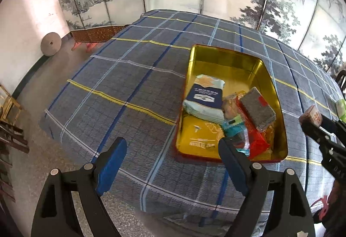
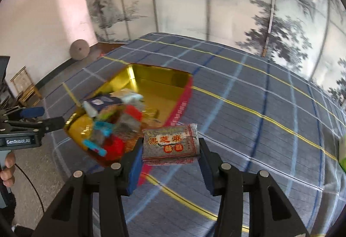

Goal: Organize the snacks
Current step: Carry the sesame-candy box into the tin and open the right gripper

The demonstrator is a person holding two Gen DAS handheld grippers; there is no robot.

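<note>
Looks like we're mid-carry: the right claw (image 2: 170, 146) is pinching a grey sesame-candy pack (image 2: 170, 142) just beside the gold tin (image 1: 266, 70) on the plaid counter (image 1: 129, 76), left claw (image 1: 173, 163) spread empty, so next it needs swinging over the tin and letting go.

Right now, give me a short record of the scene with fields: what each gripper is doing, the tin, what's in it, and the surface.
left gripper: open, empty, near the tin's front edge
right gripper: shut on black sesame snack pack, held above the cloth beside the tin
tin: gold inside, red outside, open, far half bare
contents: blue-and-white pack, grey pack, yellow pack, others piled together
surface: plaid cloth
</note>
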